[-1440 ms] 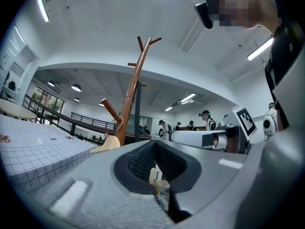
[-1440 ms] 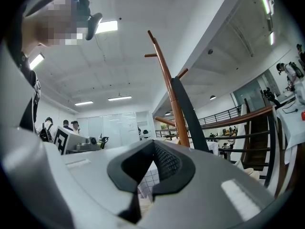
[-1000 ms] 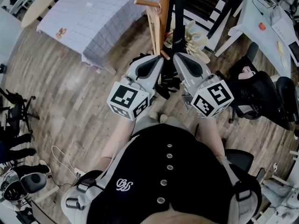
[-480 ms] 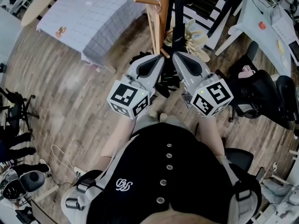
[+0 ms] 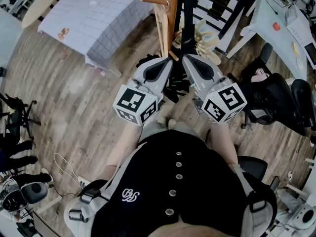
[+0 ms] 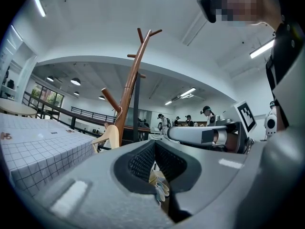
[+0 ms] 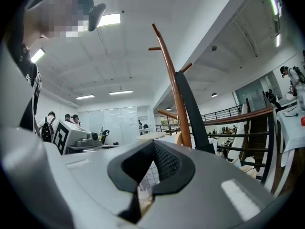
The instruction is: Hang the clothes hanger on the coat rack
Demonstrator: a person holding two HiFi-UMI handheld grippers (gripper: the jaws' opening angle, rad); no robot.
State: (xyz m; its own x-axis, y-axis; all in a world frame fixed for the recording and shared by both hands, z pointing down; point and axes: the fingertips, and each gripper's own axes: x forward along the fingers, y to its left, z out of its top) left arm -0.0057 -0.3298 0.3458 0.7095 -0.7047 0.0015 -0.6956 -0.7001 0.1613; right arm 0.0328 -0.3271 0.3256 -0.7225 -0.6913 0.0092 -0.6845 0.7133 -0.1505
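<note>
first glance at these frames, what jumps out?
The left gripper and right gripper, grey with marker cubes, sit side by side at the head view's centre, both shut and empty. Straight ahead of them stands the brown wooden coat rack, with a pale hanger on a low peg; a checked-cloth table lies to its left.

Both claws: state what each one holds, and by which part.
Nothing is held. The left claw and the right claw are shut and empty; the wooden hanger hangs on the coat rack, apart from both.
</note>
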